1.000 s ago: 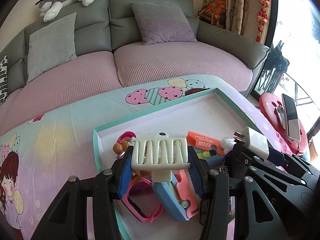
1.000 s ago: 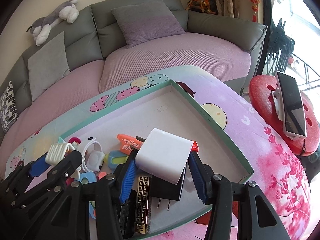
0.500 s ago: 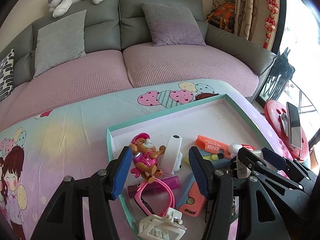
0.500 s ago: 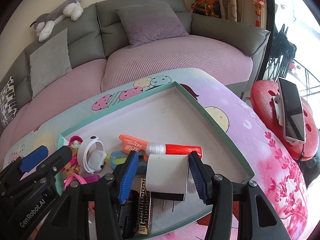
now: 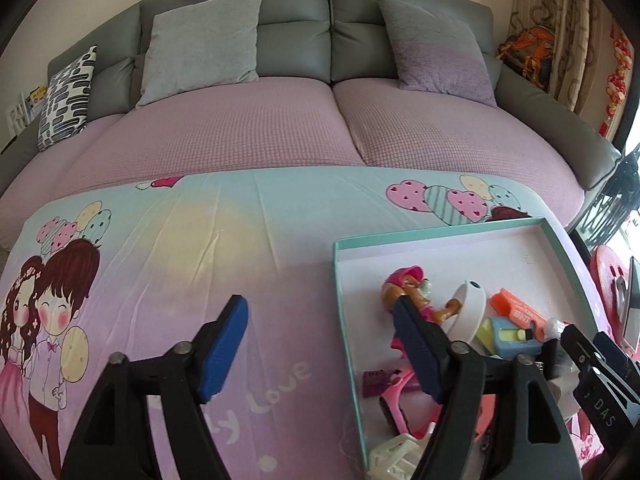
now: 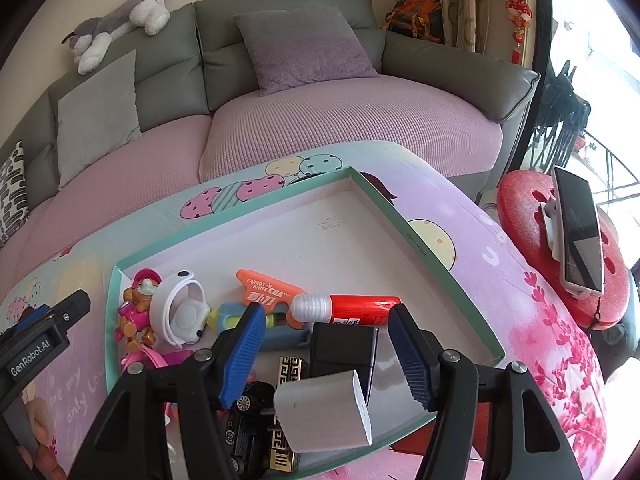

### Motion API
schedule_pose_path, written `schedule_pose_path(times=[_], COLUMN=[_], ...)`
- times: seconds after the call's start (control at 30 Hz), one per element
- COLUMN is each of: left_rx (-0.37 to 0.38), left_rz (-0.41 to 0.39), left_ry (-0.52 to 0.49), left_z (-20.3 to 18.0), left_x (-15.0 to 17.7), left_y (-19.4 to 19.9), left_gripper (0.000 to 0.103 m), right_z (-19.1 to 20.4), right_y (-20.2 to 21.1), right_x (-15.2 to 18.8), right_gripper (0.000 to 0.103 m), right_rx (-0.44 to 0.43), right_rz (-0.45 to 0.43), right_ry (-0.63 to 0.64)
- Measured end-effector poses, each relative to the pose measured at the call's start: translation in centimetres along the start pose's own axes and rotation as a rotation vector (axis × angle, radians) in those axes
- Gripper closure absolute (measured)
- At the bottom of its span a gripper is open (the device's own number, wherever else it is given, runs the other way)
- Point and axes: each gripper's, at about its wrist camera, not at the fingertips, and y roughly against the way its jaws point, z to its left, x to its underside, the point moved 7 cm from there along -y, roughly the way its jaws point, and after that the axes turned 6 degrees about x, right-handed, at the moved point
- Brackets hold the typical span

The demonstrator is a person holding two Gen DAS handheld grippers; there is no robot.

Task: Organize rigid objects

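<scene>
A teal-rimmed shallow box (image 6: 424, 248) (image 5: 560, 240) on the cartoon tablecloth holds several small things: a pink pup figure (image 6: 138, 304) (image 5: 408, 288), a white round gadget (image 6: 180, 312), an orange carrot knife (image 6: 268, 290), a red tube (image 6: 356, 308), a black block (image 6: 344, 350) and a white charger (image 6: 324, 412). My right gripper (image 6: 328, 348) is open and empty above the charger. My left gripper (image 5: 320, 348) is open and empty, straddling the box's left rim. A cream clip (image 5: 394, 458) lies at the box's near corner.
The tablecloth (image 5: 180, 260) stretches left of the box. A grey and pink sofa (image 5: 280, 128) with cushions runs behind. A red stool (image 6: 560, 248) with a phone (image 6: 578, 232) on a stand sits to the right.
Both grippers opened and let go: the left dropped the cream clip and swung left and back; the right released the white charger into the box and drew back.
</scene>
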Motion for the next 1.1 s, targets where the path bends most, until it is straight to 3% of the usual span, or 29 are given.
schedule_pose_path(times=[0.03, 0.1, 0.27, 0.33, 0.37, 0.7, 1.1], left_rx=[-0.018, -0.046, -0.080, -0.085, -0.085, -0.113, -0.078], left_rz=[0.004, 0.011, 0.012, 0.007, 0.007, -0.013, 0.016], left_ry=[0.010, 0.026, 0.066, 0.078, 0.083, 0.146, 0.147], left_z=[0.5, 1.5, 3.0, 3.4, 3.6, 5.7, 5.3], left_x=[0.1, 0.3, 0.6, 0.6, 0.7, 0.7, 1.5], left_y=[-0.2, -0.5, -1.0, -1.3, -1.5, -1.5, -0.7], left_gripper=[0.013, 0.013, 0.012, 0.006, 0.000, 0.000, 0.000], right_z=[0.1, 0.2, 0.8, 0.8, 0.7, 1.0, 2.5], right_y=[0.0, 0.0, -0.1, -0.1, -0.1, -0.4, -0.1], right_x=[0.0, 0.0, 0.1, 0.1, 0.0, 0.2, 0.7], right_gripper=[0.021, 0.015, 0.013, 0.000, 0.000, 0.000, 0.000], right_rx=[0.001, 0.001, 0.007, 0.010, 0.011, 0.020, -0.002], right_rz=[-0.002, -0.008, -0.007, -0.012, -0.018, -0.011, 0.002], right_ry=[0.004, 0.012, 0.035, 0.029, 0.025, 0.036, 0.079])
